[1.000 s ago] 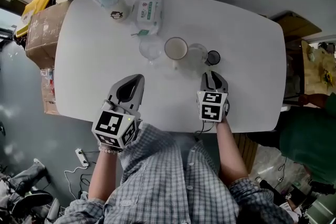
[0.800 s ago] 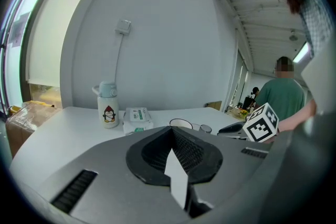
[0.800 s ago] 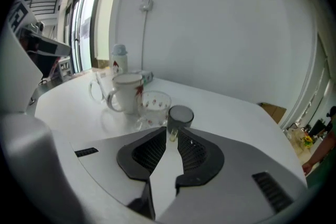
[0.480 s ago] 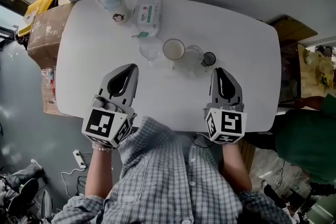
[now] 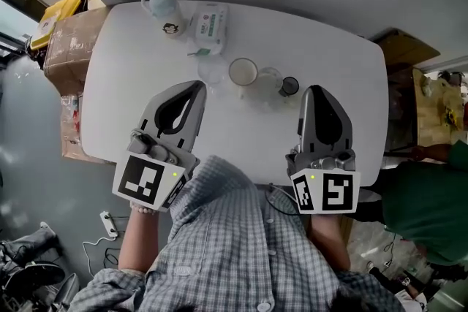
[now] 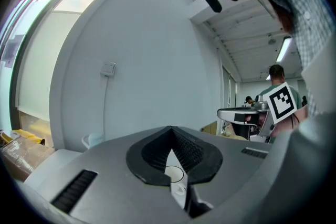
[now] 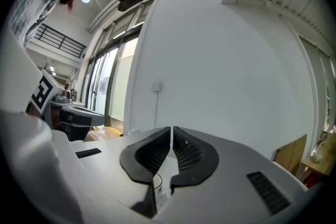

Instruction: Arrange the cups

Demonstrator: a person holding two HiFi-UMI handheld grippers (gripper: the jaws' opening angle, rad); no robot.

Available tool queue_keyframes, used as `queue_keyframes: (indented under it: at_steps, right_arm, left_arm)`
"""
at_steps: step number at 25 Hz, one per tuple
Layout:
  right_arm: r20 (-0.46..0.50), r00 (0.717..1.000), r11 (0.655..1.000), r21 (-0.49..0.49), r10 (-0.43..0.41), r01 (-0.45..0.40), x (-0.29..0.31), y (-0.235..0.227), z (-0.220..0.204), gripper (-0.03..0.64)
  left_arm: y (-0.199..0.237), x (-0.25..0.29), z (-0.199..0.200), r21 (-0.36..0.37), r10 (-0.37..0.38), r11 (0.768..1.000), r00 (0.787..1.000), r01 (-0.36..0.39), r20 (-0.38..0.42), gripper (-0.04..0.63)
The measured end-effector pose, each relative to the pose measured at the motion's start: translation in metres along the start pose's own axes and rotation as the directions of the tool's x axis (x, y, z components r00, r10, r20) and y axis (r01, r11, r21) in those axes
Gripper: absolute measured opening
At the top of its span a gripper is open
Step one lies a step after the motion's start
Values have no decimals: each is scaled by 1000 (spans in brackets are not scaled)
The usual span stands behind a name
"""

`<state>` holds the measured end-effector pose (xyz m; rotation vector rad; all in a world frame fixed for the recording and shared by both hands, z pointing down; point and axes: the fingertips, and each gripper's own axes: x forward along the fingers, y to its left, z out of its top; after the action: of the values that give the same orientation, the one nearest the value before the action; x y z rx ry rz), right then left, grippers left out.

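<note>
Hovering right gripper (image 5: 316,90), jaws together and empty, just right of small dark cup (image 5: 289,86); left gripper (image 5: 194,85) likewise closed, seemingly nearest clear glass (image 5: 212,72).

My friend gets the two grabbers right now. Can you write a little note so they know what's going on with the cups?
Left gripper: shut, empty, over the table.
Right gripper: shut, empty, just short of the small dark cup.
Cups: a row mid-table, from the left: clear glass, beige cup, second clear glass, small dark cup.
Done: all four upright in a line, none held.
Left: the wanted order isn't shown, so check the spacing and tidy the row if needed.
</note>
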<state>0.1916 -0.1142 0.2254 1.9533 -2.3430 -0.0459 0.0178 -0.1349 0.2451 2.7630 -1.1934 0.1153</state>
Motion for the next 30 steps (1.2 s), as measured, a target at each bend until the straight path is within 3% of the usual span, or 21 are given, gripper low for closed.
queue_keyframes:
  at_steps: [4,12,30]
  right_arm:
    - [1,1000,1000,-16,17,-17,3,4,2,32]
    - [-5,999,999,-30,33,-34,5,7,2,31]
    - [-54,997,998,-26,50,-51,12,13,-11,28]
  left_arm:
    - [-5,4,11,1,-16,1000,999,16,45,9]
    - [-12,10,2,18,-29,999,999,29,-16,10]
    - [-10,13,-7,-11,-30,999,999,30,-27,9]
